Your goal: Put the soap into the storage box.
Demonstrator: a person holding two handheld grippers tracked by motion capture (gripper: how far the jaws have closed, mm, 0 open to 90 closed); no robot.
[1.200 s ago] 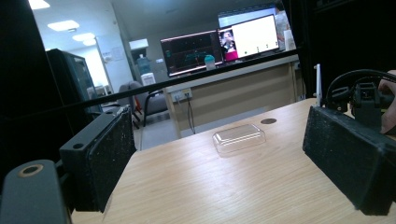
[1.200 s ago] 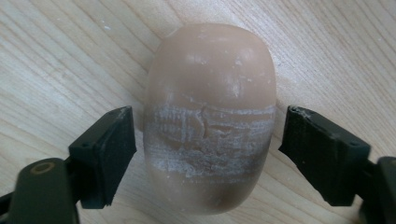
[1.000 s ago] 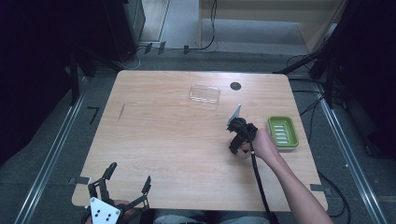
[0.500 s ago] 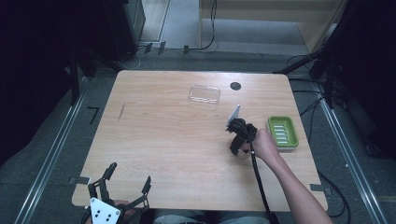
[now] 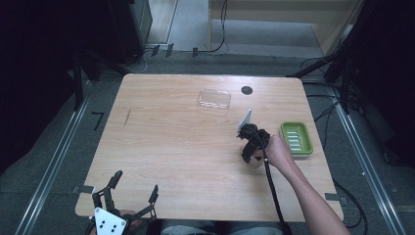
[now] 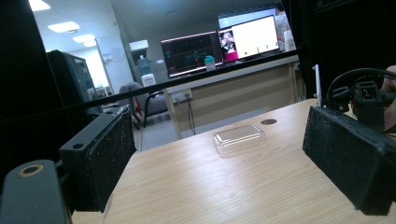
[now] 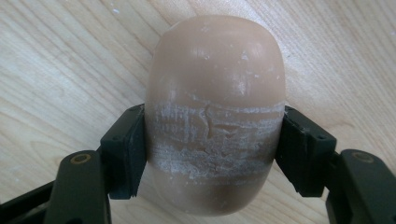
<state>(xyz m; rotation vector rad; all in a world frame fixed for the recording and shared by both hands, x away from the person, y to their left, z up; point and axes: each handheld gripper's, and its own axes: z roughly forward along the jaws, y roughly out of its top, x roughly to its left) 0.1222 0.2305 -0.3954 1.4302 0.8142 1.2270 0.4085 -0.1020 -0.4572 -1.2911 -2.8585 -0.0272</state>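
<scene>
Right gripper (image 7: pixel 212 154) jaws clenched on tan soap bar (image 7: pixel 215 107) above counter (image 5: pixel 171 147); left gripper (image 6: pixel 219 163) jaws released, spread wide.

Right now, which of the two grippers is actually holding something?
The right gripper, by the green dish, is shut on the tan soap bar. The left gripper, at the table's near edge, is open and holds nothing.

Left hand-held gripper (image 6: pixel 233 163) jaws wide apart over wooden table (image 6: pixel 210 186), clear plastic lid (image 6: pixel 239 138) ahead; monitors (image 6: pixel 219 44) beyond

Table (image 5: pixel 171 147) evenly lit from overhead; surroundings dark; close-up sharp, no glare.
</scene>
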